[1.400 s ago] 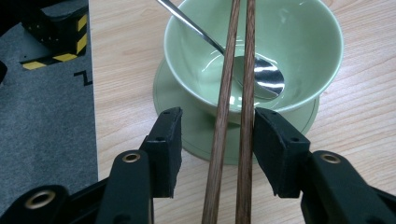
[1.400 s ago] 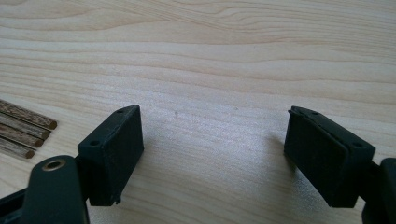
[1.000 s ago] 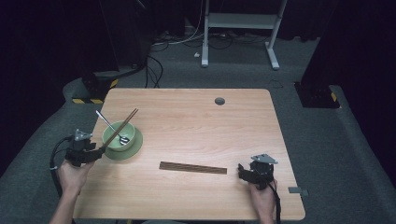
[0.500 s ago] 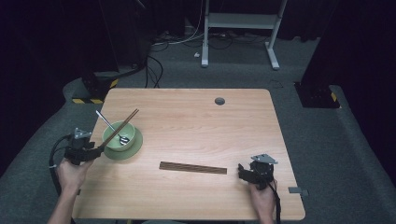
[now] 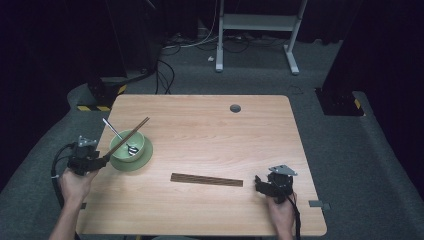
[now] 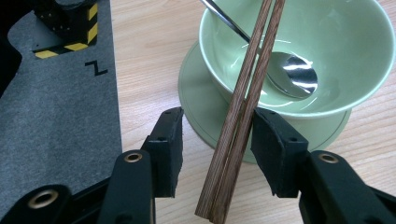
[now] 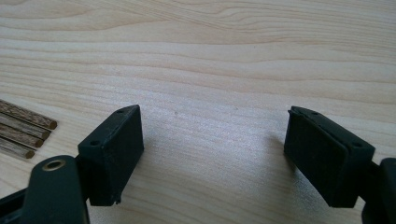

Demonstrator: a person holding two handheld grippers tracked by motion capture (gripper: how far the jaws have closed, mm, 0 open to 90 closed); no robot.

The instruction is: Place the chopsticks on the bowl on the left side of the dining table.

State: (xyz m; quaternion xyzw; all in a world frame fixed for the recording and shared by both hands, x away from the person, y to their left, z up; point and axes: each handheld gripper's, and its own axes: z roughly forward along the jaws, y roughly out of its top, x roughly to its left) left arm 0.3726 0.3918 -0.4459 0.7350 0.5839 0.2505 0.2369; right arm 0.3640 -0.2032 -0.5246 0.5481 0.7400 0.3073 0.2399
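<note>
Chopsticks [image 6: 243, 116] between the left gripper's [image 6: 215, 149] parted fingers [image 6: 275, 149], at the left of the high view.
They touch the right finger only, clear of the other, and slant up over the green bowl [image 5: 127, 145] holding a spoon [image 6: 289, 79], on its saucer [image 6: 205, 116]. Lower right, the right gripper [image 7: 212, 154] hangs wide open over bare surface [image 5: 210, 130], beside more sticks [image 5: 206, 179].

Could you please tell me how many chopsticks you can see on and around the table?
6, as far as visible: two chopsticks leaning on the green bowl, between the left gripper's jaws, and four ends in the bundle lying flat mid-table, by the right gripper view; more may be hidden.
</note>
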